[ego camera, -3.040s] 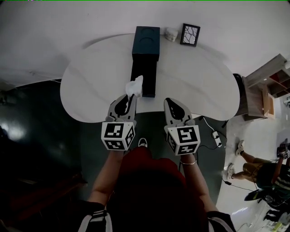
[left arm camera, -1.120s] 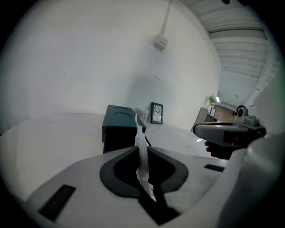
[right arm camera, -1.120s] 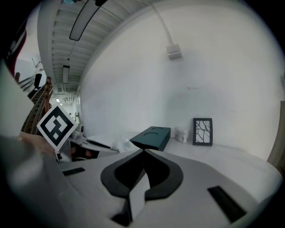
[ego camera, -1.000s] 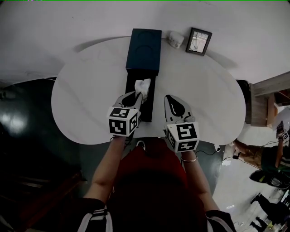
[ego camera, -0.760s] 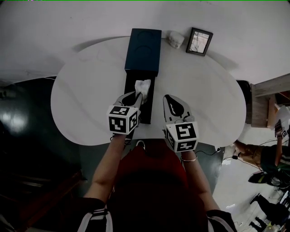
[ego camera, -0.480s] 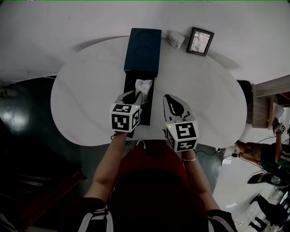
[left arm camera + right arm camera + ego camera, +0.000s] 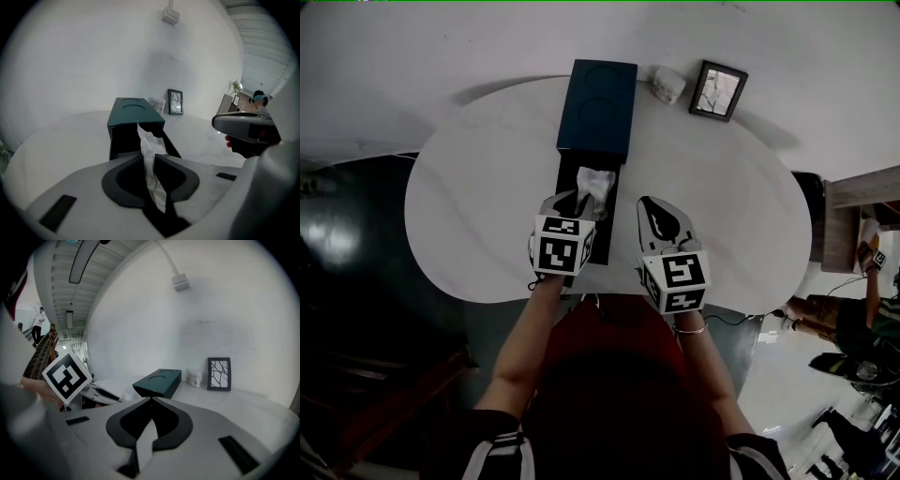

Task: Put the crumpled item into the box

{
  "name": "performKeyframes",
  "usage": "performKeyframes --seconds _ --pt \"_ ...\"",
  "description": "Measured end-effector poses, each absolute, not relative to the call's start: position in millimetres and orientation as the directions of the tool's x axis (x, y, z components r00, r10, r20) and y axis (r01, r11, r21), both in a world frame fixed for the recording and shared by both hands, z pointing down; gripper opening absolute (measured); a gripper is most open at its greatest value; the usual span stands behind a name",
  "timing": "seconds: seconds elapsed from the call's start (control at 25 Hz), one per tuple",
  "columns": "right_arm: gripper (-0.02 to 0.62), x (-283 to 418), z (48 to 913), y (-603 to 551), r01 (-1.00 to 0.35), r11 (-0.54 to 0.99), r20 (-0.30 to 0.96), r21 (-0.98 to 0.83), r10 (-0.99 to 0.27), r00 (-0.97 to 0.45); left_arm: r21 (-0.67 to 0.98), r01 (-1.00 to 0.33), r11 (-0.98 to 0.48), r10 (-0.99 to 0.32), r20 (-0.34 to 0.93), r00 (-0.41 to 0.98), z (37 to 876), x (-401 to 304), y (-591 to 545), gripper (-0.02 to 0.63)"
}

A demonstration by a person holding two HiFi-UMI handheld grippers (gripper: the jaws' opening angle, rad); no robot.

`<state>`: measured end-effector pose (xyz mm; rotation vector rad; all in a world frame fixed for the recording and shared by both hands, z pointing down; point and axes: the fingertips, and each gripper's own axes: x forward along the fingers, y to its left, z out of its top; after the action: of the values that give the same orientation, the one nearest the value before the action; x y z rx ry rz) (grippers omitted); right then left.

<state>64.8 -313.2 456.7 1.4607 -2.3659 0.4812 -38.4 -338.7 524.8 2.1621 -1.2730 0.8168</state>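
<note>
**A:** Looking for the crumpled tissue (image 7: 596,183)?

**B:** Sticking up white out of the left gripper (image 7: 149,158). Being pinched tight between the two dark pads (image 7: 176,177), with a loose end poking above them and another trailing below.

**A:** Hanging over what?

**B:** Hovering above the black tray (image 7: 569,173) that is jutting out of the dark teal box (image 7: 598,105) toward the person. Touching the tray or not: cannot tell from any view.

**A:** Not yet lying inside, then?

**B:** No, sitting in the jaws, up over the near half of the tray.

**A:** And seeing the right gripper (image 7: 151,400) doing what?

**B:** Hovering just to the right of the tray, over the white table (image 7: 478,187). Pressing its tips together and gripping nothing. Pointing the same way as the left gripper, toward the far wall.

**A:** Noticing anything beyond the box?

**B:** Yes, past its far right corner. Spotting a small white cup (image 7: 668,84) standing just beside the box. Also seeing a black picture frame (image 7: 719,91) standing upright next to the cup, showing a pale branching pattern and facing the person.
</note>
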Motion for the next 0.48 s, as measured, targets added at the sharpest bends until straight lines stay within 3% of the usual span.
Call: performKeyframes --seconds 0.16,0.48 --pt "0.015 63.6 455.5 -316.0 -0.895 0.428 0.433 -0.124 -0.789 -0.437 0.082 -0.894 -0.440 -0.596 0.718 0.359 526.8 -39.0 -339.2 0.078" --pt "0.015 66.5 456.8 -319.8 -0.890 0.438 0.436 -0.125 -0.782 -0.446 -0.002 -0.898 -0.440 -0.615 0.730 0.300 528.4 -42.2 -340.9 0.161"
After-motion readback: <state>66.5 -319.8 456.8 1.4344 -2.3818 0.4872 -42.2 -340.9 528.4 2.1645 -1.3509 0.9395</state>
